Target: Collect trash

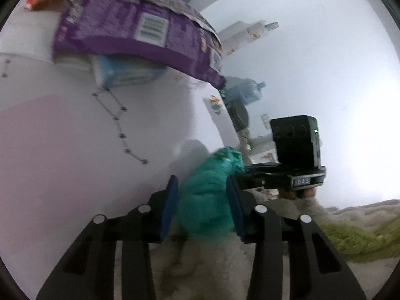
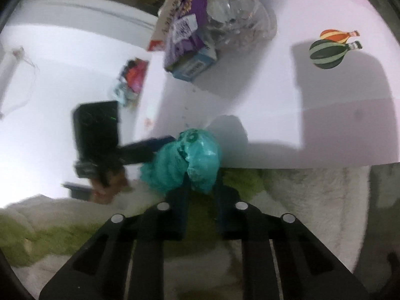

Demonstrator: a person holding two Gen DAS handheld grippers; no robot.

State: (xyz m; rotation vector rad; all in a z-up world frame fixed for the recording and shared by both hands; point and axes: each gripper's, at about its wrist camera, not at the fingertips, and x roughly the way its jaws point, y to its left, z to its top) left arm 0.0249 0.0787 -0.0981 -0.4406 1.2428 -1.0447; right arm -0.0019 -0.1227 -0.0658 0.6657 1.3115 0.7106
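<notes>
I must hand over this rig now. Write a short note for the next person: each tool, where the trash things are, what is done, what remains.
Left tool: pads on both sides of the crumpled teal plastic bag; firm grip cannot be confirmed.
Right tool: shut on the same teal bag, held above the fluffy rug.
Still uncollected on the pale surface: purple snack bag, clear plastic bottle, small blue carton.
Done: the teal bag is in hand.
Left: probably open it, then gather the pile.
</notes>
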